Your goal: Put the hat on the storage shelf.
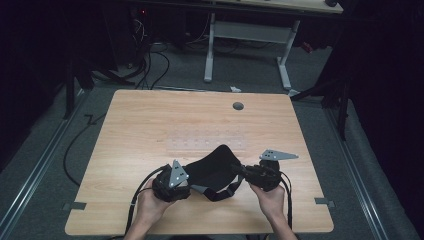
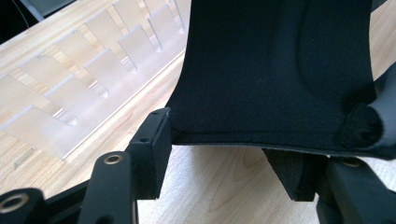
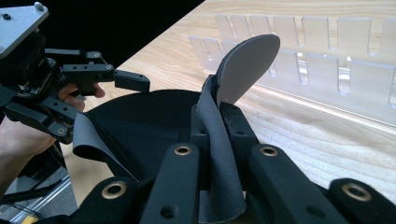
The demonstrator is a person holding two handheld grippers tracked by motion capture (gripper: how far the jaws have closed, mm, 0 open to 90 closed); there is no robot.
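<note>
A black fabric mask (image 1: pixel 212 167) with a strap (image 1: pixel 220 192) lies at the table's near middle, between my two grippers. My left gripper (image 1: pixel 187 182) is at its left end. In the left gripper view the mask's stitched edge (image 2: pixel 261 140) runs across the gap of that gripper (image 2: pixel 226 156), whose jaws stand apart; the left fingertip (image 2: pixel 156 135) is at the mask's corner. My right gripper (image 1: pixel 240 170) is at the mask's right end. In the right gripper view it (image 3: pixel 215 119) is shut on a grey-lined flap (image 3: pixel 247 60) of the mask, which sticks up past the fingertips.
A clear slotted plastic rack (image 1: pixel 205 142) lies on the wooden table (image 1: pixel 150 125) just beyond the mask, close to both grippers (image 2: pixel 93 79) (image 3: pixel 327 60). A round cable hole (image 1: pixel 238 106) sits near the far edge. Another desk stands on the floor beyond.
</note>
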